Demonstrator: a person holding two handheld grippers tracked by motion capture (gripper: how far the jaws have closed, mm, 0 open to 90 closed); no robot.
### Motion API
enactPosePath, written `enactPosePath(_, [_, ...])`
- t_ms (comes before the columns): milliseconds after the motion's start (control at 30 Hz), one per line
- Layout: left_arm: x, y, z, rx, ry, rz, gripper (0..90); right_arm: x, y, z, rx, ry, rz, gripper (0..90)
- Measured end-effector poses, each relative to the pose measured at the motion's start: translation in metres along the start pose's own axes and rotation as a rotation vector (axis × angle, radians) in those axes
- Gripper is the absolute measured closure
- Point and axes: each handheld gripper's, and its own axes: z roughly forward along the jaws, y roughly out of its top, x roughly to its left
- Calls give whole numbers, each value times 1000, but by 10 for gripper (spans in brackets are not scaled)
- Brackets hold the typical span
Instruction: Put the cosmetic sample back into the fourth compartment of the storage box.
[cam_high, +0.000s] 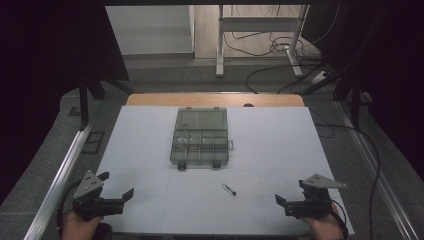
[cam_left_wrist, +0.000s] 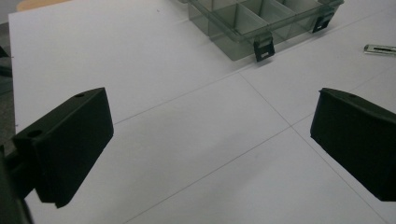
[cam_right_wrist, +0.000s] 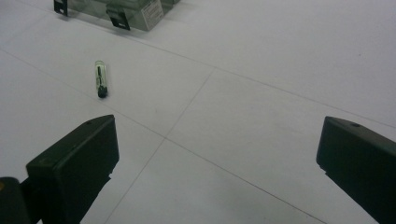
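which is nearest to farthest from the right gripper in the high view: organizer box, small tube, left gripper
From the right gripper:
1. small tube, lying on the mat just to its left.
2. organizer box, farther up the mat, lid open.
3. left gripper, at the mat's opposite near corner.

A small clear tube (cam_high: 229, 189) with a black cap is lying flat on the white table (cam_high: 150, 150), tilted with its cap end pointing toward four o'clock. It is sitting at about five o'clock from the case (cam_high: 201, 137), well apart from it. The case, smoky and clear with divided compartments, is lying open at mid-table, its lid folded back toward twelve o'clock.
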Motion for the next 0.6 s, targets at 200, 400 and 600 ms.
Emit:
enactPosePath(200, [3,-1,-1,-7,-20,-18,0,-1,0,2,23,4,14,0])
enactPosePath(400, [4,0,0,-1,-29,-14,0,-2,1,4,36,2,17,0])
enactPosePath(600, [5,-1,0,-3,-43,-22,1,-3,1,5,50,6,24,6])
